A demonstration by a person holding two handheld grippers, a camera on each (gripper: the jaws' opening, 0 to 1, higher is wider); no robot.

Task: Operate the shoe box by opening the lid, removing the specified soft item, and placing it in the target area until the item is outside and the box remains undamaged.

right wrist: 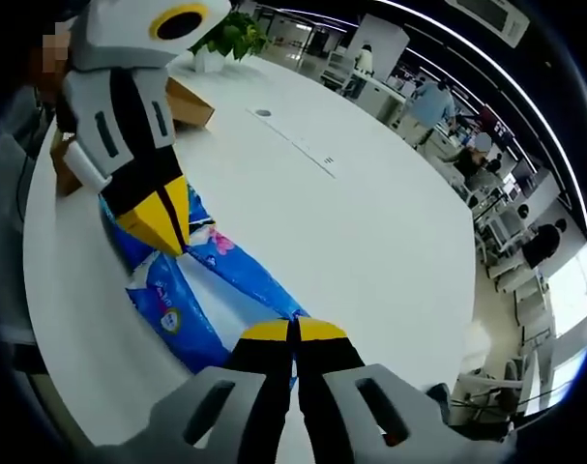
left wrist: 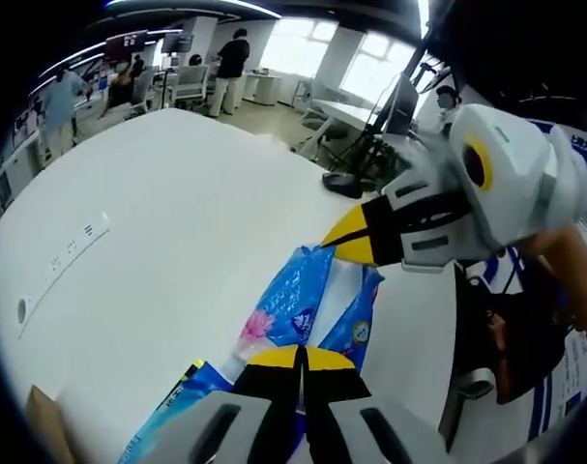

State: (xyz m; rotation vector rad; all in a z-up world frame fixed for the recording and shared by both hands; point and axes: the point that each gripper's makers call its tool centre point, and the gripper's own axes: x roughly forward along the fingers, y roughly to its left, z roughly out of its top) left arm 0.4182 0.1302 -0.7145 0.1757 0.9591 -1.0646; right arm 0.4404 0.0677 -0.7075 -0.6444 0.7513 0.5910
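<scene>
Grippers pinching opposite ends of blue soft pack (left wrist: 308, 309), left gripper (left wrist: 303, 360) & right gripper (right wrist: 295, 333) w/ jaws pressed together on it, over white table (left wrist: 158, 242); box (right wrist: 182, 101) sitting behind. Keeping both ends level while lowering looks wise.

A big white table (left wrist: 167, 222) holds a blue soft pack (right wrist: 191, 290) near the bottom middle of the picture. A brown box (right wrist: 187, 101) sits at the upper left, beside a green plant (right wrist: 233, 37).
</scene>
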